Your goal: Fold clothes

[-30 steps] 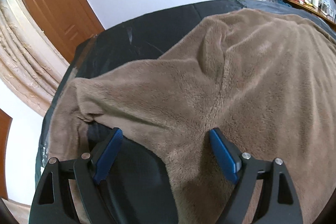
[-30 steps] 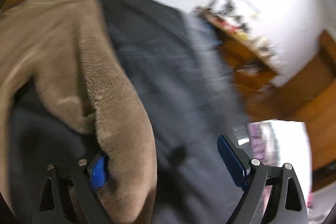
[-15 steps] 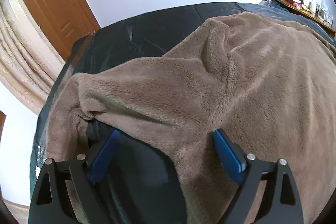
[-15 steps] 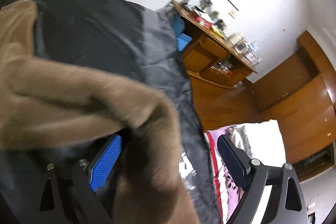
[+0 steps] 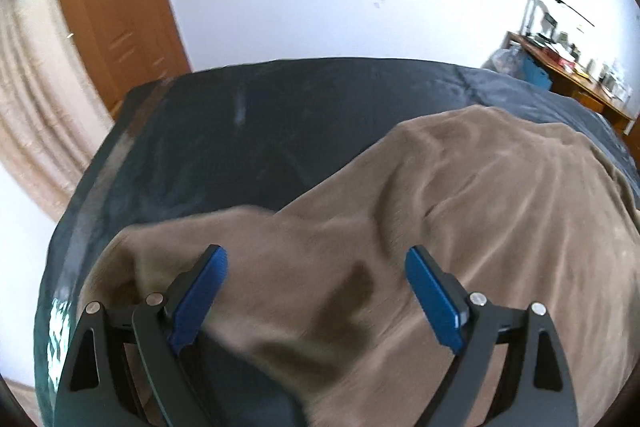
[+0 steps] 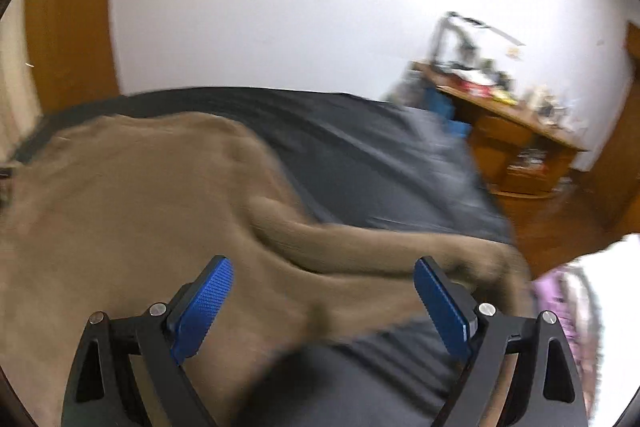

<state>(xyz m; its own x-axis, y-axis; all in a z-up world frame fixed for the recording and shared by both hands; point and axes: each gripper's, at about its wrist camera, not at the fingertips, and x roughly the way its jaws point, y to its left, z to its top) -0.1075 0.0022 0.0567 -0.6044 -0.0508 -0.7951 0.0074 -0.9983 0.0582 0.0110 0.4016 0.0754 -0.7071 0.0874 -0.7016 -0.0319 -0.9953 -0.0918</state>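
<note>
A brown fleece garment (image 5: pixel 460 211) lies spread over a dark-covered bed (image 5: pixel 240 131). In the left wrist view my left gripper (image 5: pixel 316 287) is open above its near left part, blue pads wide apart, with fabric between and below them but not pinched. In the right wrist view the same brown fleece garment (image 6: pixel 132 195) fills the left and middle, one sleeve-like fold (image 6: pixel 360 243) stretching to the right. My right gripper (image 6: pixel 324 291) hangs open over that fold, its fingers apart with nothing clamped. Both views are motion-blurred.
The dark bed cover (image 6: pixel 380 163) reaches the far edge by a white wall. A wooden desk (image 6: pixel 512 131) with clutter stands at the right, a wooden door (image 5: pixel 112 11) and curtain (image 5: pixel 32 107) at the left. Pink and white bedding (image 6: pixel 576 299) lies at the right edge.
Both grippers have pulled back and tilted up, showing more wall and bed. The fleece that draped over the right gripper's left finger now lies on the bed. Both stay open.
</note>
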